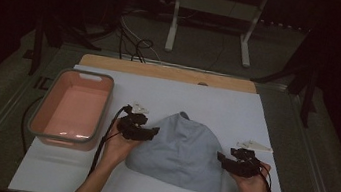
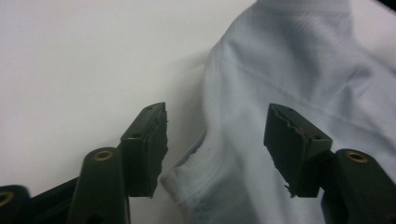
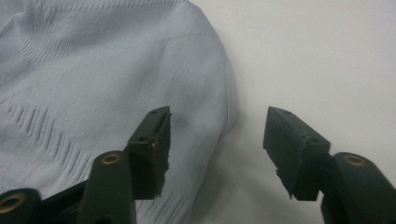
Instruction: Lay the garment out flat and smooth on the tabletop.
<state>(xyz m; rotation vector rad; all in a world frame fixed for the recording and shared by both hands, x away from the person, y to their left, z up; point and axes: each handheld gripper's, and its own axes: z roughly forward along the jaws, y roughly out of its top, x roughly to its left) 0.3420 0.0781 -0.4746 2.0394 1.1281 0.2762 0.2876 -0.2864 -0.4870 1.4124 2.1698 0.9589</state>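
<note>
Two grippers flanked a pale grey garment [image 1: 182, 150] on the white board [image 1: 237, 110].

The room beyond the board was dark, its far stand hard to make out. The garment lay right of the pink tub [image 1: 76, 108]. The left gripper [image 2: 215, 140] had its jaws released, cloth edge between them unpressed; the right gripper [image 3: 217, 140] stood parted likewise at the garment's opposite edge.

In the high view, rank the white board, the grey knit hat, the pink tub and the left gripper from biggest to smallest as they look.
1. White board, by far the largest.
2. Grey knit hat.
3. Pink tub; close to the hat in size, so that order is unsure.
4. Left gripper, smallest.
</note>
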